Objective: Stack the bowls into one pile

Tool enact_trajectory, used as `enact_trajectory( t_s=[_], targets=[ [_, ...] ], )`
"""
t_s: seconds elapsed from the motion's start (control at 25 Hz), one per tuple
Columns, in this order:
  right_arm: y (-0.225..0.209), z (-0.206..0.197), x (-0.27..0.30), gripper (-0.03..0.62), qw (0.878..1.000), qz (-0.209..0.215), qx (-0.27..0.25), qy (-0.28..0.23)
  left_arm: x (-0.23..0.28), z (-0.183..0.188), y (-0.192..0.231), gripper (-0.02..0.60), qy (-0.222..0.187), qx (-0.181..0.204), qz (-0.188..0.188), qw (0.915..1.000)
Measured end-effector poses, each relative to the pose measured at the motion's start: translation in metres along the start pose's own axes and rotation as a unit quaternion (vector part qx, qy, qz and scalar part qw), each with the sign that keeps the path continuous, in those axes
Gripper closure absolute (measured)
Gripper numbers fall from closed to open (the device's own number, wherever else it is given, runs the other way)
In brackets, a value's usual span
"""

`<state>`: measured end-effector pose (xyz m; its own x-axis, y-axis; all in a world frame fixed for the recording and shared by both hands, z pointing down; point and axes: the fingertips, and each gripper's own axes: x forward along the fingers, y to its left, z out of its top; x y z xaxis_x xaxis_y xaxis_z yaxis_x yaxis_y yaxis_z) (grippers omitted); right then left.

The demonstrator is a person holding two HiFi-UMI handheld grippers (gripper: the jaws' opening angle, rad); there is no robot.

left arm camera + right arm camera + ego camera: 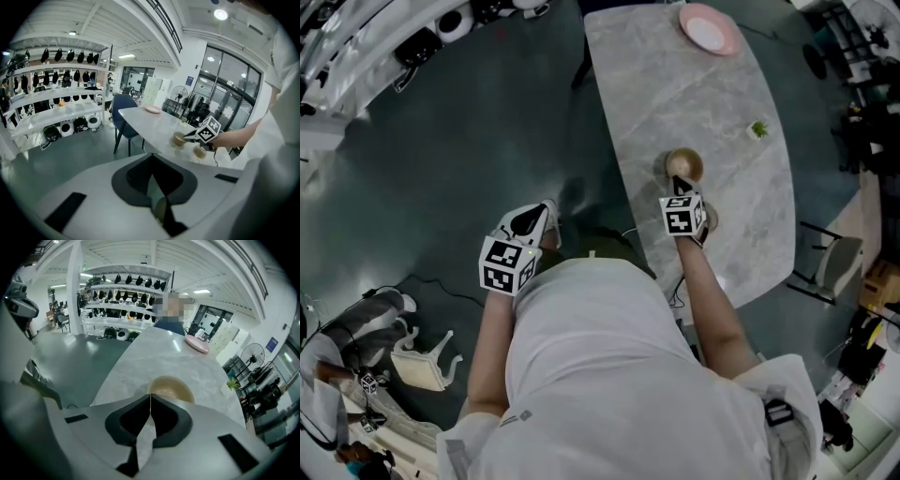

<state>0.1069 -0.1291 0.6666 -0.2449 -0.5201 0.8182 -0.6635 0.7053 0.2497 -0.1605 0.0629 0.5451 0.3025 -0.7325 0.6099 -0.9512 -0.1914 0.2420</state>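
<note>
Tan bowl (683,165) sits upright on grey marble-look table (741,84), approx mid-table, nothing in it. R gripper (150,401) is right at its near rim, angled down. Its jaws are pressed together, no gap visible btw the tips and nothing seen btw them. Near edge of the rim is hidden behind the tips in the right gripper view, so can't tell if the tips touch the bowl.

2nd bowl (200,152), same tan, stands on the table just beside the first, on the side nearer the person. In the head view it's mostly covered by the R gripper. The 2 bowls stand apart, not stacked.

L gripper (152,183) is off the table, held over dark floor (441,159) left of the table edge, close to the person's torso. Its jaws are also together, holding nothing.

Pink plate (707,28) is at the far end of the table, well apart from the bowls. Small green plant (758,128) is near the table's right edge, btw plate and bowls. Blue chair (123,117) stands beside the table in the left gripper view. White shelves (56,105) w/ dark items run along the wall behind it.
</note>
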Motion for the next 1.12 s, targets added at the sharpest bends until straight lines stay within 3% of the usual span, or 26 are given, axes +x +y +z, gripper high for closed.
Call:
enact_trajectory(
  t_s=[0.28, 0.52, 1.12],
  targets=[
    [0.000, 0.000, -0.002, 0.577, 1.000, -0.002, 0.012, 0.003, -0.003, -0.002, 0.003, 0.578, 0.001, -0.002, 0.000, 1.0000],
    [-0.007, -0.012, -0.011, 0.554, 0.999, -0.010, 0.033, 0.010, 0.006, 0.004, -0.003, 0.578, 0.005, 0.008, -0.021, 0.9997],
    [-0.031, -0.101, -0.055, 0.485, 0.989, -0.049, 0.133, 0.041, 0.040, 0.013, -0.054, 0.578, 0.034, 0.065, -0.100, 0.9923]
  ],
)
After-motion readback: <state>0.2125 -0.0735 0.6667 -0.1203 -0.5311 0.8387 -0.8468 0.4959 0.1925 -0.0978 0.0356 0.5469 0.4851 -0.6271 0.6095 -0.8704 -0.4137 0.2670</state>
